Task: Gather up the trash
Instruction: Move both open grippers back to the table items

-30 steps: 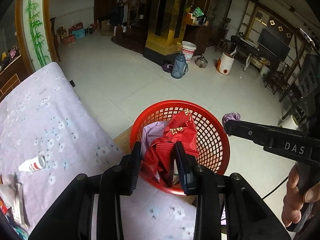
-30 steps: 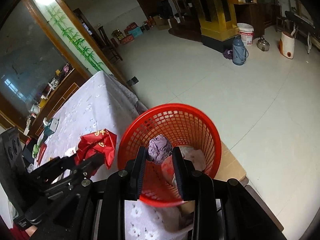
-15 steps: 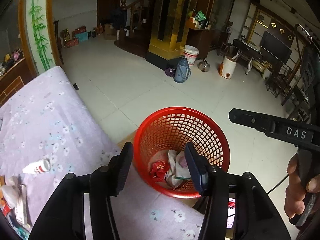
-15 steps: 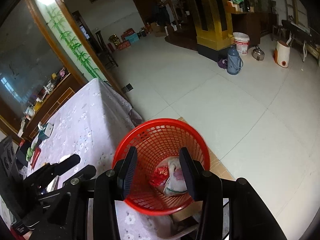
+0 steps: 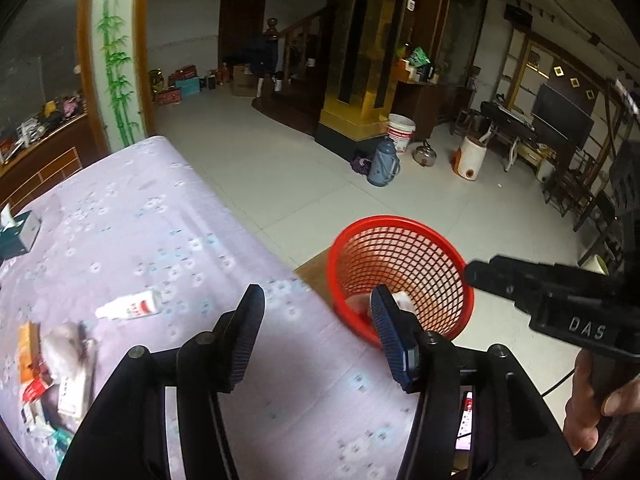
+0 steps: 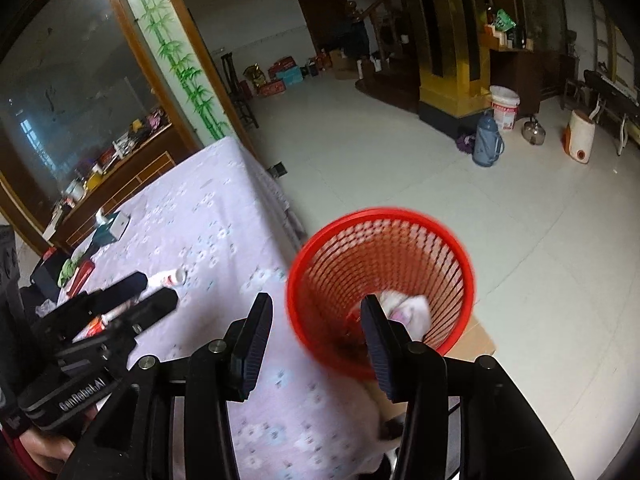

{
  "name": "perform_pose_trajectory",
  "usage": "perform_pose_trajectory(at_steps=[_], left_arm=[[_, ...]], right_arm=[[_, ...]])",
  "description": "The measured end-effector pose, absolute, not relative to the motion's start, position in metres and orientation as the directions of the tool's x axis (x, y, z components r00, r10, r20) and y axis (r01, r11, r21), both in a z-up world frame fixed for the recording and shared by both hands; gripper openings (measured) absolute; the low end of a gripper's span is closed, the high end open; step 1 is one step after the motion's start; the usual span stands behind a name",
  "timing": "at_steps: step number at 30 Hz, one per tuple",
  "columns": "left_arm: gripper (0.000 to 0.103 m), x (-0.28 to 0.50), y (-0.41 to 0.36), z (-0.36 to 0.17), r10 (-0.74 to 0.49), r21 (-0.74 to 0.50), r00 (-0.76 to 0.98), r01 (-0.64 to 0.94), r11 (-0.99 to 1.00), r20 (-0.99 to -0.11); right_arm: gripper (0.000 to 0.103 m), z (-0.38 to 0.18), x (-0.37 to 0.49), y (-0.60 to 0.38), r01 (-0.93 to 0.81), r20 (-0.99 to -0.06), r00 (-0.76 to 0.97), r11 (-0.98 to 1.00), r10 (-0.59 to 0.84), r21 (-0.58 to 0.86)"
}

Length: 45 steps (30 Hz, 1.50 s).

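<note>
Two grippers, the left gripper (image 5: 316, 336) and the right gripper (image 6: 316, 336), are hanging spread wide and holding nothing. The red basket (image 5: 400, 240) is sitting right of centre, with trash (image 6: 412, 308) lying inside.

The left gripper (image 5: 316, 332) hangs wide apart and empty over the near edge of a table (image 5: 160, 232) with a flowered lilac cloth. A red basket (image 5: 400, 264) stands on the floor just right of the table, with crumpled trash inside. A small white bottle (image 5: 130, 307) lies on the cloth at left. The right gripper (image 5: 560, 304) reaches in from the right.
</note>
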<state>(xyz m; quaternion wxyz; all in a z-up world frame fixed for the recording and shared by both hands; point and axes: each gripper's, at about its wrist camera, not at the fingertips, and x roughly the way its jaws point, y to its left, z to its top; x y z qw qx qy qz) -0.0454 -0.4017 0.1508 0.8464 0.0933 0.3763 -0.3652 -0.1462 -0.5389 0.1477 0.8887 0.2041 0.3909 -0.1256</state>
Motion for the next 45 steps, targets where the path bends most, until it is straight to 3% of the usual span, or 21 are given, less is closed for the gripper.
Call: perform_pose_trajectory(at_steps=[18, 30, 34, 45], left_arm=[[0.054, -0.048, -0.255, 0.127, -0.473, -0.169, 0.486, 0.544, 0.822, -0.735], [0.055, -0.039, -0.127, 0.089, -0.342, -0.190, 0.506, 0.328, 0.925, -0.792], [0.069, -0.029, -0.082, 0.074, -0.286, -0.160, 0.515, 0.275, 0.948, -0.808], [0.071, 0.004, -0.067, 0.023, -0.258, -0.142, 0.423, 0.286, 0.948, -0.869]], right_arm=[[0.049, 0.113, -0.124, -0.402, 0.183, -0.827, 0.553, 0.954, 0.100, 0.239], [0.051, 0.100, -0.098, -0.333, 0.090, -0.847, 0.506, 0.967, 0.160, 0.237], [0.054, 0.102, -0.093, -0.321, 0.081, -0.846, 0.508, 0.969, 0.161, 0.232], [0.055, 0.105, -0.086, -0.310, 0.095, -0.853, 0.506, 0.974, 0.131, 0.206]])
